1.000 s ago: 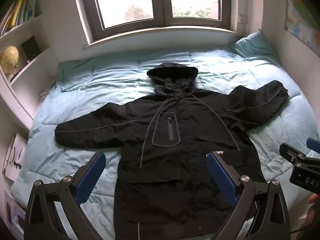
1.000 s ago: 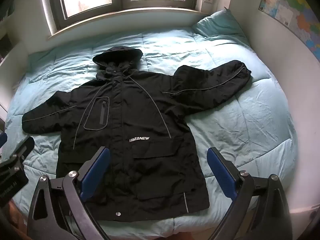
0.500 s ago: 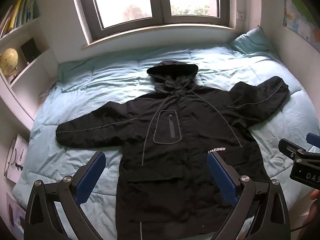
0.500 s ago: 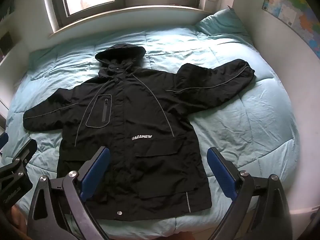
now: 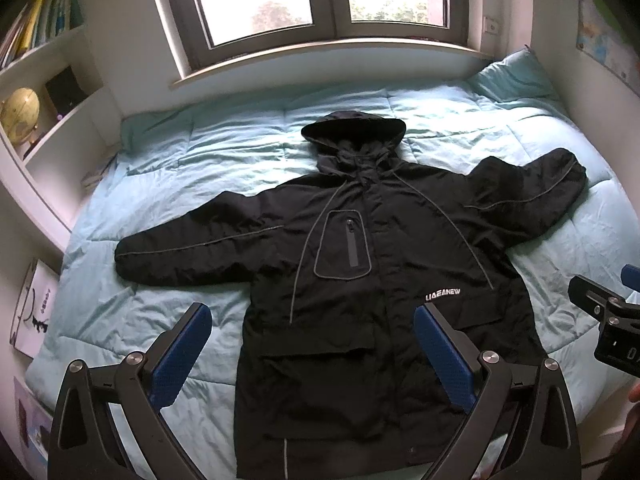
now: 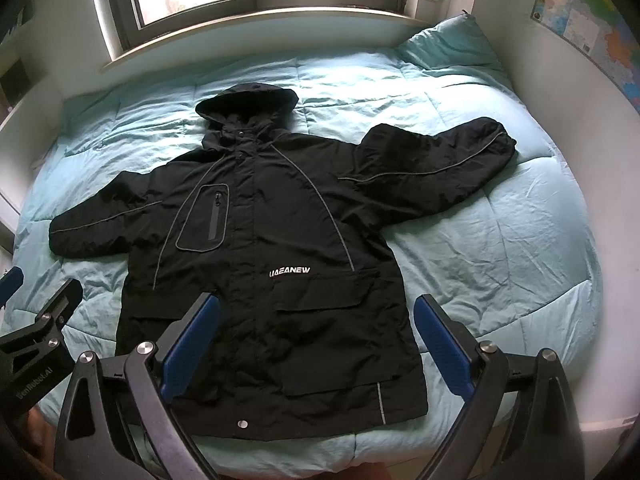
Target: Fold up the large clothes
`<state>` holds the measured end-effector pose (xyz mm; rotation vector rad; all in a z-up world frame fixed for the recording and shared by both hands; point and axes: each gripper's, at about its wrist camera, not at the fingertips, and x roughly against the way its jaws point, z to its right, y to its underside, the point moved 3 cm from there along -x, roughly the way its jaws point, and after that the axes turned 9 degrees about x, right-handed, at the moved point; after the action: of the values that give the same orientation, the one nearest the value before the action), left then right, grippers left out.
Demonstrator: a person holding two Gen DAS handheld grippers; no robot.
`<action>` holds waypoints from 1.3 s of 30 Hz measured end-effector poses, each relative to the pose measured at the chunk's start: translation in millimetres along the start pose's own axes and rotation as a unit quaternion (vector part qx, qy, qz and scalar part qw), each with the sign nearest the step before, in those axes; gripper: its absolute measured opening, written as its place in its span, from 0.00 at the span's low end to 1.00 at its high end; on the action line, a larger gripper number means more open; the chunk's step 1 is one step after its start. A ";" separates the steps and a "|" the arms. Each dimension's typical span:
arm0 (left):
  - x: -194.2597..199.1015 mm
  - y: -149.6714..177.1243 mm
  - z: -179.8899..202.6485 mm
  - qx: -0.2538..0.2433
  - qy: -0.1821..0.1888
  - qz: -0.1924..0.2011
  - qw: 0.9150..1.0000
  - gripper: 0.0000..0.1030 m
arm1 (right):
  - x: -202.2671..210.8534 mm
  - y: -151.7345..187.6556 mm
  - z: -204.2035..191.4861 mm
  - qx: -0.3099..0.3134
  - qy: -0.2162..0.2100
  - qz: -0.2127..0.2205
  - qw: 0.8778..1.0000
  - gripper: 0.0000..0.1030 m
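A black hooded jacket (image 5: 360, 272) lies flat, front up, on the light blue bed (image 5: 192, 168), with both sleeves spread out and the hood toward the window. It also shows in the right wrist view (image 6: 264, 264). My left gripper (image 5: 312, 344) is open and empty, held above the jacket's lower left part. My right gripper (image 6: 316, 336) is open and empty, held above the jacket's lower hem. Each gripper shows at the edge of the other's view: the right one (image 5: 604, 316), the left one (image 6: 36, 320).
A pillow (image 6: 448, 44) lies at the bed's far right corner under the window sill (image 5: 320, 56). Shelves with a globe (image 5: 20, 112) stand along the left. A wall with a map (image 6: 592, 28) borders the right side of the bed.
Both grippers have drawn back and up a little, so more of the jacket's lower part shows. The jacket has not moved. Both grippers stay open.
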<state>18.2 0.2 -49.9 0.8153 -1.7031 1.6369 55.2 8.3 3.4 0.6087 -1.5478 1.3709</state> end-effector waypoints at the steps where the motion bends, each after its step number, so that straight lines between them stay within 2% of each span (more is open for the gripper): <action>1: -0.6 0.3 0.6 -0.001 0.000 -0.001 1.000 0.98 | -0.2 0.2 -0.5 0.000 -0.001 -0.001 1.000 0.95; 39: -14.5 9.4 -6.8 0.003 -0.005 -0.019 1.000 0.98 | -10.8 -1.7 -6.9 -0.001 -0.014 -0.018 1.000 0.95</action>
<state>19.8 7.4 -67.0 0.8542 -1.6803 1.6153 63.4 12.1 -5.8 0.6544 -1.5539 1.3398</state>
